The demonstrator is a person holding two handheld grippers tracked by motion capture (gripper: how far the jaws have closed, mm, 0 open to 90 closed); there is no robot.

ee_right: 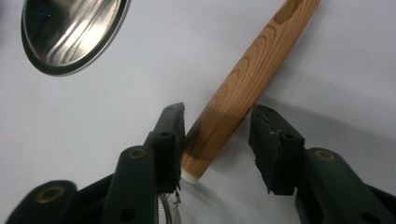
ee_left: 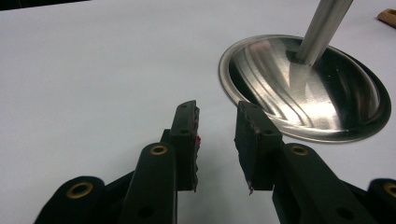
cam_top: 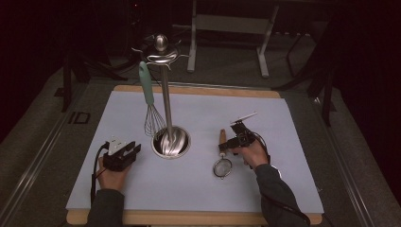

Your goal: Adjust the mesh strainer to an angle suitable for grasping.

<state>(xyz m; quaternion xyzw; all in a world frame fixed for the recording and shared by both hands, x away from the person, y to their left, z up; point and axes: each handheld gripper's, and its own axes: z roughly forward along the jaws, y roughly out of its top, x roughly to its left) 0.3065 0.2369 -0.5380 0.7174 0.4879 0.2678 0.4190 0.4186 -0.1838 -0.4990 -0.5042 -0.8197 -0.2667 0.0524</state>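
A small strainer [cam_top: 222, 166] with a wooden handle [ee_right: 252, 74] lies flat on the pale mat, right of the steel stand. My right gripper [ee_right: 217, 116] straddles the lower end of that handle. Its left pad touches the wood and its right pad stands clear, so the jaws are open. The same gripper [cam_top: 230, 143] sits at the handle's right side in the high view. My left gripper [ee_left: 217, 116] rests low on the mat, open and empty, just left of the stand's round base [ee_left: 261, 79]. A teal-handled whisk [cam_top: 150, 113] hangs from the stand's top.
The stand's pole [cam_top: 166, 99] rises from the base [cam_top: 171, 142] to a hooked crown [cam_top: 161, 51]. The mat [cam_top: 283, 189] covers a wooden board; bare mat lies at the front and far right. Dark floor and table legs lie beyond.
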